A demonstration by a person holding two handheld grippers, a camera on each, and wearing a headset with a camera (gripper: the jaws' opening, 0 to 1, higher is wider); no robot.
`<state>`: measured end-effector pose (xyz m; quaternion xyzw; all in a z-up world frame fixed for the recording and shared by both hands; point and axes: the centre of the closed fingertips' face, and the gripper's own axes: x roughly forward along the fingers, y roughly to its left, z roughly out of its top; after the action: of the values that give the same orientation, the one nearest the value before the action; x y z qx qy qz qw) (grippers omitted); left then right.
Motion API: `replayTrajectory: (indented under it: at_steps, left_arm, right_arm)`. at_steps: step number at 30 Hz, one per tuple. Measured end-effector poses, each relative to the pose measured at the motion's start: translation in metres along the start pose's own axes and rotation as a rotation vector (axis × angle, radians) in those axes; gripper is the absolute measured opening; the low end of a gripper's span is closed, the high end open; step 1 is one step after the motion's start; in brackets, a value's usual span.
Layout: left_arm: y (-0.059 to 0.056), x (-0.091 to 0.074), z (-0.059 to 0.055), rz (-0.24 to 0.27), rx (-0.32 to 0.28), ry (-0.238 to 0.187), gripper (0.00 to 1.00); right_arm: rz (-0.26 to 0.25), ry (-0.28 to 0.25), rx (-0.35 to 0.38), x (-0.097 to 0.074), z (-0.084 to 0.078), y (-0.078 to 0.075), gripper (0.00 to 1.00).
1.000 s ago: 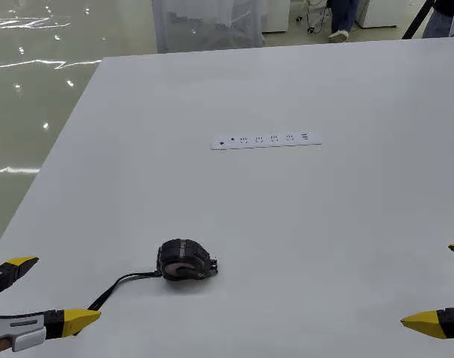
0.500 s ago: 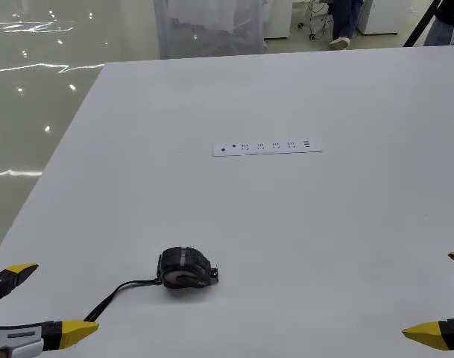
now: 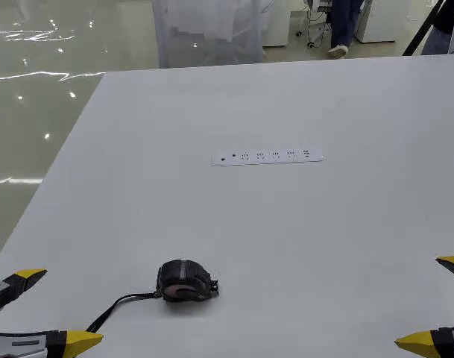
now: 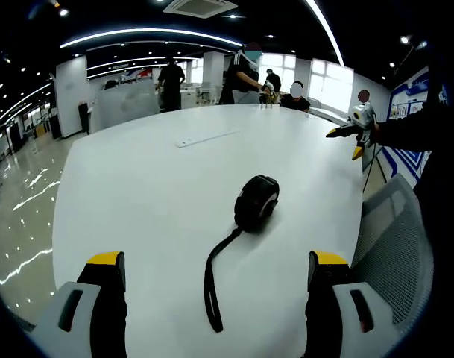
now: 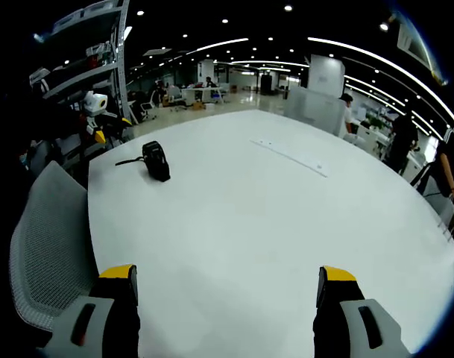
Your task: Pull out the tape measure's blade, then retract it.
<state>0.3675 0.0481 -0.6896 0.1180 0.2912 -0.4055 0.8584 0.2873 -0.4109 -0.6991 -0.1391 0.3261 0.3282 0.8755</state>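
Plainly, left gripper (image 3: 55,307) and right gripper (image 3: 434,302) each stood wide open, yellow-tipped jaws holding and touching nothing. Tape measure (image 3: 184,281), a rounded black case, lay on the smooth white table (image 3: 286,224) well nearer the left gripper. Its thin black strap (image 3: 118,306) trailed in a loose curve toward that gripper's jaws.

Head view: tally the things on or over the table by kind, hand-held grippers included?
tape measure: 1
power strip: 1
hand-held gripper: 2 (left hand-held gripper, right hand-held gripper, both open)
Total: 4
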Motion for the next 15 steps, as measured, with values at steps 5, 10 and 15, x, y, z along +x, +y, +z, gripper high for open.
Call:
replayTrajectory:
  at_steps: [5,10,15]
  left_arm:
    - [-0.002,0.01,0.004,-0.025,0.031,0.011,0.99]
    - [-0.013,0.025,0.006,-0.102,0.099,0.056,0.99]
    - [-0.028,0.045,0.009,-0.177,0.213,0.105,0.99]
  right_arm:
    - [0.015,-0.007,-0.024,0.011,0.011,0.005,0.99]
    - [0.052,-0.018,-0.048,0.022,0.021,0.011,0.99]
    - [0.071,-0.022,-0.058,0.033,0.032,0.015,0.99]
